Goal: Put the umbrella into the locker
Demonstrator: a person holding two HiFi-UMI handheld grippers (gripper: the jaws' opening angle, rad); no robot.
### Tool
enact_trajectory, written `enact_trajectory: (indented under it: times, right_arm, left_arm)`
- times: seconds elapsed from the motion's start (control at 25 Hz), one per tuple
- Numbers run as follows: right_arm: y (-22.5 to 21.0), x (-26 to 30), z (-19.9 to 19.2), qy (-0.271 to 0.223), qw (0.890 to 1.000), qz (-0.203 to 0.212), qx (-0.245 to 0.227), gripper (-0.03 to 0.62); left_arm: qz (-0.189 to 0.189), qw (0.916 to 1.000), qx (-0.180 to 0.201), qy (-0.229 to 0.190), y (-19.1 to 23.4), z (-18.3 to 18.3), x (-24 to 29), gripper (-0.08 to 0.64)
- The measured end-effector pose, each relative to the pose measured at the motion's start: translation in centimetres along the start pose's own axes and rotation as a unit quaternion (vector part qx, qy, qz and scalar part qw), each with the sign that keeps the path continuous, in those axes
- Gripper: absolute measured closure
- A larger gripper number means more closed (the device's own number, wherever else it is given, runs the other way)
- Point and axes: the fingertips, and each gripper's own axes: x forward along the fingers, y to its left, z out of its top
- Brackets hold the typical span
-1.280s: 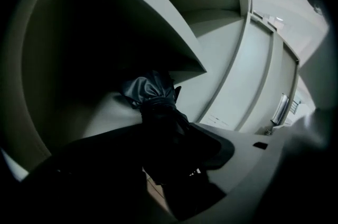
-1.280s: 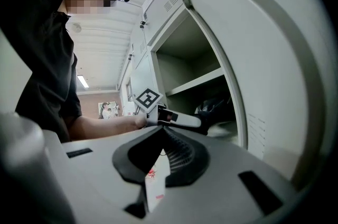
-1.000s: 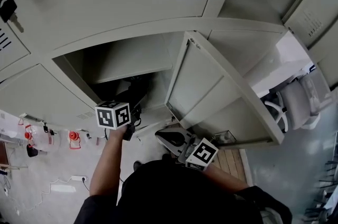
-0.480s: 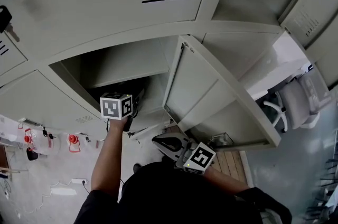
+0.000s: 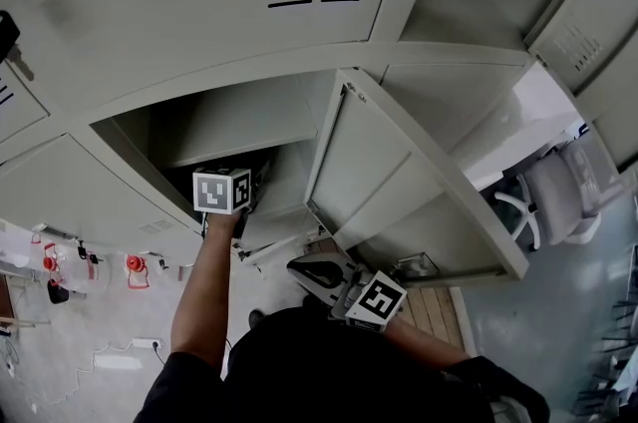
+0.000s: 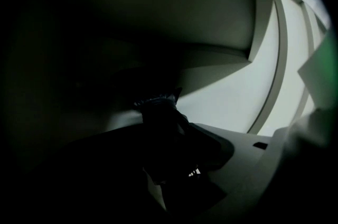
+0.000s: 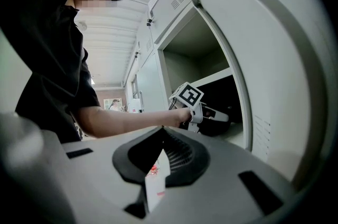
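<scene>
Umbrella [image 6: 161, 133] shows dark between the jaws of your left gripper [image 7: 214, 113], which pinch it inside the open locker [image 5: 249, 117]. You have just carried that gripper farther in and a little lower, so what remains is probably setting it down and letting go. Your right gripper [image 5: 319, 273] waits near you, jaws pressed together, empty.
</scene>
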Motion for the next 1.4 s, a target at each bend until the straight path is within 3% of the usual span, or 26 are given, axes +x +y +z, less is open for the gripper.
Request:
enact_trajectory:
  times: [0.2, 0.64, 1.0, 1.16, 1.4]
  right_arm:
    - [-0.3, 0.1, 0.6, -0.003, 1.0, -0.003, -0.005, 0.581]
    - [-0.3, 0.1, 0.4, -0.006, 1.0, -0.005, -0.002, 0.581]
    - [-0.1, 0.0, 0.6, -0.005, 1.0, -0.008, 0.0, 0.581]
    - [0.2, -0.3, 0.3, -0.03, 1.0, 0.002, 0.004, 0.581]
    - [0.2, -0.2, 0.1, -0.014, 1.0, 0.003, 0.0, 0.581]
  left_arm:
    - [0.011, 0.9998, 0.014, 0.011, 0.6, -0.6, 0.8, 0.308]
    - [0.009, 0.9994, 0.007, 0.034, 0.7, -1.3, 1.7, 0.31]
    - [0.008, 0.9994, 0.015, 0.03, 0.5, -1.5, 1.9, 0.301]
    - [0.009, 0.9994, 0.026, 0.019, 0.5, -1.7, 1.7, 0.287]
    - [0.014, 0.999, 0.036, -0.02, 0.5, -0.4, 0.0, 0.276]
